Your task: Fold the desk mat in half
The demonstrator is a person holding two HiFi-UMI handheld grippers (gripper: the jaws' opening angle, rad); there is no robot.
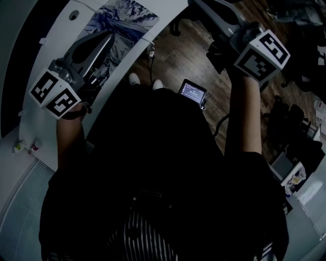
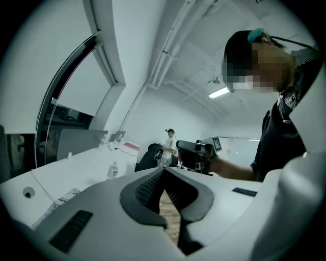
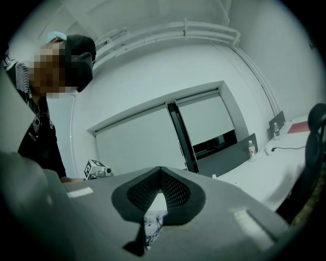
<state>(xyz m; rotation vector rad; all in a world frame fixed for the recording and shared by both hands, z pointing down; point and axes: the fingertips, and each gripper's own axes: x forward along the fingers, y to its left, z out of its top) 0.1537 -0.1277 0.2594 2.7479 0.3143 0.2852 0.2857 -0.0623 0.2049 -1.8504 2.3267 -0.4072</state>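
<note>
The desk mat (image 1: 122, 23), printed in blue and white, lies flat on the white desk (image 1: 43, 56) at the upper left of the head view. My left gripper (image 1: 108, 36) hovers over the mat's near edge, shut and empty. My right gripper (image 1: 214, 12) is held up over the wooden floor, to the right of the desk, also shut with nothing in it. In the left gripper view the left gripper (image 2: 163, 171) has its tips together, and a corner of the mat (image 2: 63, 196) shows at the lower left. In the right gripper view the right gripper (image 3: 160, 170) points level, with a strip of mat (image 3: 153, 225) below its jaws.
A small lit screen (image 1: 193, 92) stands on the dark wooden floor near the person's white shoes (image 1: 134, 78). Small bottles (image 1: 25, 147) sit at the desk's left end. Across the room are a bottle (image 2: 113, 170), a dark chair (image 2: 148, 158) and a standing person (image 2: 169, 145).
</note>
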